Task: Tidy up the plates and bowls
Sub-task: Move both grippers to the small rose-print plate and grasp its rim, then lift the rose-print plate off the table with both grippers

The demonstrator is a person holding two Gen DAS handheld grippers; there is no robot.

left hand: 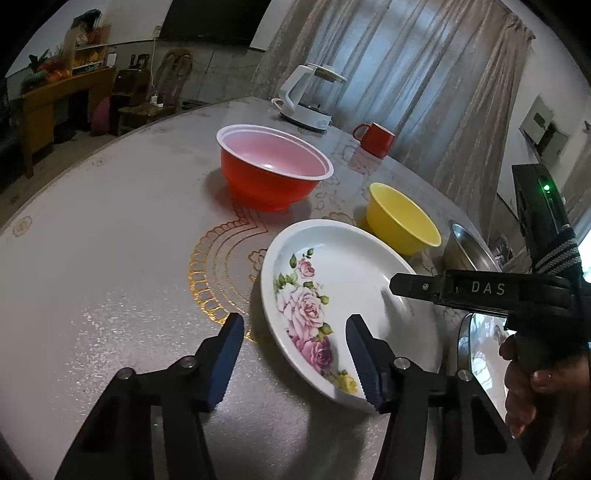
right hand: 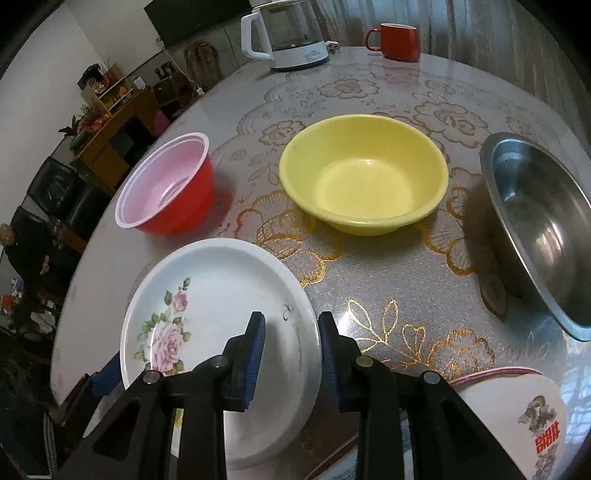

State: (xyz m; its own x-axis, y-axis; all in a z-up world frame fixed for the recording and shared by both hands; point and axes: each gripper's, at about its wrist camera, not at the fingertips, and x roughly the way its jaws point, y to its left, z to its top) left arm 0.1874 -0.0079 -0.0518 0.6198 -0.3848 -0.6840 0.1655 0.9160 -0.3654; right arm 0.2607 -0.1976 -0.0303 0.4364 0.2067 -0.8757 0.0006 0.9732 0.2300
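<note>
1. The flowered plate (right hand: pixel 207 317) is white with pink roses and sits tilted near the worktop (left hand: pixel 110 240) edge.
2. Right tool (right hand: pixel 291 354) is clamped on the plate's rim; left tool (left hand: pixel 295 354) straddles the opposite rim, fingers apart, not pressing.
3. Around it: red bowl (right hand: pixel 166 184), yellow bowl (right hand: pixel 364 173), steel bowl (right hand: pixel 546 229), kettle (right hand: pixel 284 33) and red mug (right hand: pixel 397 37) further back.

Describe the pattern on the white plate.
Pink roses with green leaves on the plate, one small yellow rose; clearest in left wrist view.
</note>
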